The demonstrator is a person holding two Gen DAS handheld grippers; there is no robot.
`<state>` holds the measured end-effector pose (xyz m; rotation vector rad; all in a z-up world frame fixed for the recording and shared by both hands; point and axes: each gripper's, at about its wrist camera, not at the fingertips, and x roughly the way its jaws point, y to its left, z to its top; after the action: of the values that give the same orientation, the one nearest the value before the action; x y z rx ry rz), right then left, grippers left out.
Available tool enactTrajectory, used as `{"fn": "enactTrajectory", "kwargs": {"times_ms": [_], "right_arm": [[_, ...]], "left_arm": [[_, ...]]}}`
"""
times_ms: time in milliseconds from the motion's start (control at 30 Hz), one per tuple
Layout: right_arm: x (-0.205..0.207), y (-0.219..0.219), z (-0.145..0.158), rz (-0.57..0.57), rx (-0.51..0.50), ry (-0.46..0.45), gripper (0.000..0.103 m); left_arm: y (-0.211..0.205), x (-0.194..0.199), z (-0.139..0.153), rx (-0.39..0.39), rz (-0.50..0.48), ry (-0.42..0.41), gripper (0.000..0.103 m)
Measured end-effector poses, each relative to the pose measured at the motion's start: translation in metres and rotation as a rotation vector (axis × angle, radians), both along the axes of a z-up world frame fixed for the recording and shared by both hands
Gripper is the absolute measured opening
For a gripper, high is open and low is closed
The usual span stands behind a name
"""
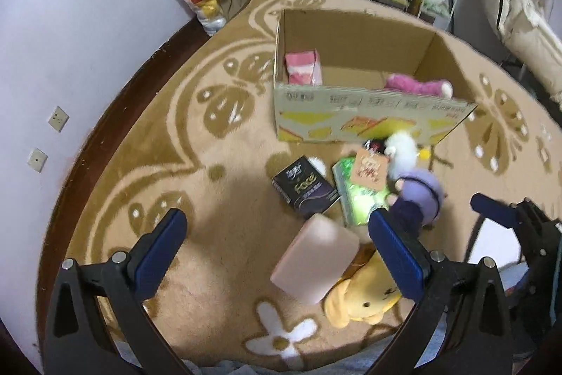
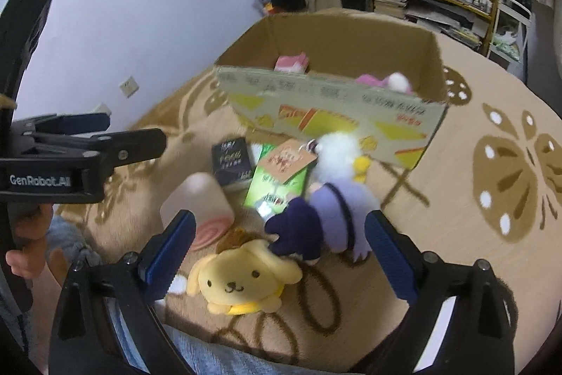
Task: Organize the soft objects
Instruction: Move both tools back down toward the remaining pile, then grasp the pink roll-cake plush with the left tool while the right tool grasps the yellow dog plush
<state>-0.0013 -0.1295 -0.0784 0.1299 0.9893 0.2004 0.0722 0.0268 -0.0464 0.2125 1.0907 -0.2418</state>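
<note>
Jaws: both mine spread wide, empty. Right gripper (image 2: 279, 246) should straddle the purple-dressed doll (image 2: 330, 217) squarely, pinch its middle, clearing yellow dog plush (image 2: 239, 283).

Open brown cardboard box (image 1: 354, 101) blocks far side; toy clutter near it; patterned tan carpet (image 1: 182, 143) left is free.

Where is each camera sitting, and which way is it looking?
Left wrist: sits on the left gripper, looking forward and down over the rug at the cardboard box; its open jaws show, with the right gripper at the edge.
Right wrist: sits on the right gripper, facing the same box; its open jaws, the left gripper and a hand show.
Shared: box, yellow plush dog, purple doll.
</note>
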Motion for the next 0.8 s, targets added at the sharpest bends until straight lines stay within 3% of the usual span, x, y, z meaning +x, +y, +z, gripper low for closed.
{"fn": "enactTrajectory", "kwargs": {"times_ms": [533, 800], "right_arm": [[0.007, 0.020, -0.044, 0.047, -0.031, 0.155, 0.101], [0.010, 0.027, -0.055, 0.084, -0.010, 0.201, 0.101]], "left_arm": [[-0.017, 0.007, -0.060, 0.102, -0.047, 0.237, 0.102], [-0.023, 0.006, -0.072, 0.149, -0.057, 0.246, 0.102]]}}
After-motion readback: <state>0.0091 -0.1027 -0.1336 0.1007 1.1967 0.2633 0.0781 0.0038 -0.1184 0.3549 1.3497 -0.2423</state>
